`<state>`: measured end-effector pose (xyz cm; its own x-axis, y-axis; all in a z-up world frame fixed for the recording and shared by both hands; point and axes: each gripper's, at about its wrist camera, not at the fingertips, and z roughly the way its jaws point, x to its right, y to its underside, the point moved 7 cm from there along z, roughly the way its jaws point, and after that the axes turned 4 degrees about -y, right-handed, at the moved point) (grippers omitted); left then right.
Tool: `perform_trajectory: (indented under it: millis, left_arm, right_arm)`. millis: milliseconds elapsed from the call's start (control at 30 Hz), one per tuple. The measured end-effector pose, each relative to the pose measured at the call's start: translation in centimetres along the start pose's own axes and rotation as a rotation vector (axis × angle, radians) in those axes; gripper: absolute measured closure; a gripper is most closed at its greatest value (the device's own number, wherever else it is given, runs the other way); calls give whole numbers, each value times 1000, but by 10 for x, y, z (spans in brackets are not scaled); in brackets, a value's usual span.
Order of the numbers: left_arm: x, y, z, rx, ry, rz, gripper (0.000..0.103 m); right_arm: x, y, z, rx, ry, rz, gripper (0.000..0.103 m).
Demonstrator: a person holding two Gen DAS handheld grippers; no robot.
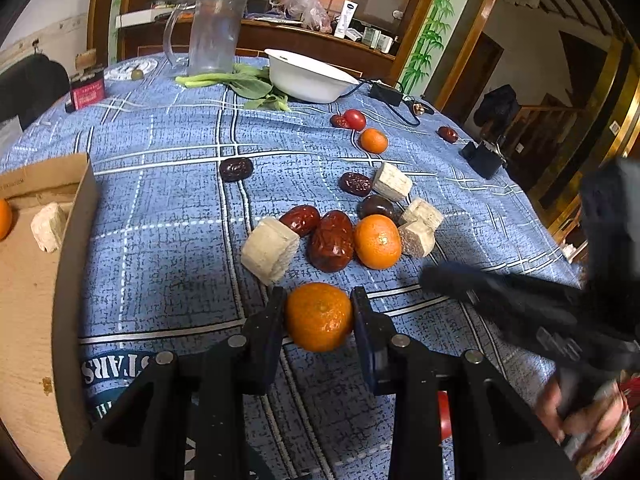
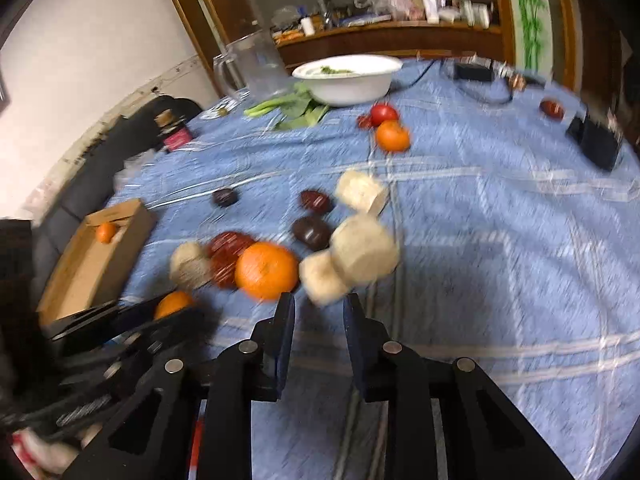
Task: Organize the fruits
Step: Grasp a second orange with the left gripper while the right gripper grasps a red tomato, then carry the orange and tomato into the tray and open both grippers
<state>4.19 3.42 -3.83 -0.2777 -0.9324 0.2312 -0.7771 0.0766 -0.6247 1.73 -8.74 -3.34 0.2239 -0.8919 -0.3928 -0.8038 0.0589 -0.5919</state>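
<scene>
My left gripper (image 1: 319, 300) is shut on a tangerine (image 1: 319, 317) just above the blue checked tablecloth (image 1: 168, 240). Ahead lie another tangerine (image 1: 377, 241), red dates (image 1: 331, 241) and pale spongy cubes (image 1: 270, 249). A cardboard box (image 1: 60, 248) at the left holds a tangerine and a cube. My right gripper (image 2: 319, 308) is open and empty, just short of a pale cube (image 2: 322, 282) beside a tangerine (image 2: 267, 265). The right view is blurred by motion. The left gripper with its tangerine (image 2: 173, 305) shows there at the lower left.
A white bowl (image 1: 308, 76), leafy greens (image 1: 248, 84) and a clear jug (image 1: 212, 34) stand at the far side. A far tangerine (image 1: 373, 141) and a tomato (image 1: 355, 119) lie near them. A black box (image 1: 482, 158) sits at the right edge. A red tin (image 1: 87, 90) stands far left.
</scene>
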Motion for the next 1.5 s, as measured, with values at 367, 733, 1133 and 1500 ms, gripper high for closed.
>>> perform_trajectory:
  millis: [367,733,1133,1500]
  left_arm:
    - [-4,0,-2,-1,9,-24,72]
    - [-9,3,-47,73,69,-87,72]
    - [-102,-4,-153,169,-46,-150,72]
    - [-242,-21,-113,-20,-265,-290,72]
  right_arm:
    - [-70,60,-8,-101,-36,-163,64]
    - [-95,80,-26,-89,75,-271,71]
    - [-186,30,-28,-21,-37,-371,71]
    - [-255,-9,66,-108,-98,-376,71]
